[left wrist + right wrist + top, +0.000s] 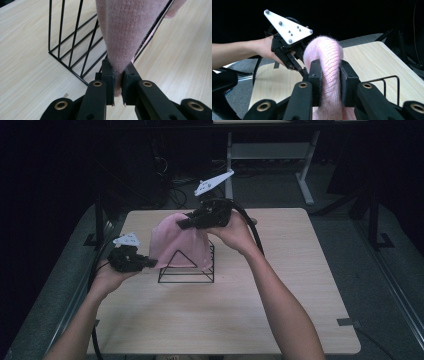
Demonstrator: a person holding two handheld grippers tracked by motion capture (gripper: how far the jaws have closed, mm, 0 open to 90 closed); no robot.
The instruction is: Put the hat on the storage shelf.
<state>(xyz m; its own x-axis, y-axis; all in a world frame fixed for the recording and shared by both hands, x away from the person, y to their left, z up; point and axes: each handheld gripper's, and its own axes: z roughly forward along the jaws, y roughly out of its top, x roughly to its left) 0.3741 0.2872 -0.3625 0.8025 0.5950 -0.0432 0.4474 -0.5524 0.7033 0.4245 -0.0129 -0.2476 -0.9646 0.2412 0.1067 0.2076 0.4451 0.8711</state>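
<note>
Pink knitted fabric, a soft garment, is draped over a black wire rack that stands on the pale wooden table, slightly left of centre in the high view. The rack's triangular front and thin upright bars show below the cloth's hem.

The left gripper, held in the person's left hand at the left of the high view, meets the garment's lower left edge. In the left gripper view its jaws are clamped on a narrow fold of the pink knit, which rises from between them toward the top of the frame, with the rack's bars to the left of it.

The right gripper, held in the right hand, sits at the top of the garment, just above the rack. In the right gripper view its jaws are clenched around a thick roll of the fuzzy pink fabric at centre frame; the left gripper with its grey plate appears in the upper left there, just beside the cloth.
</note>
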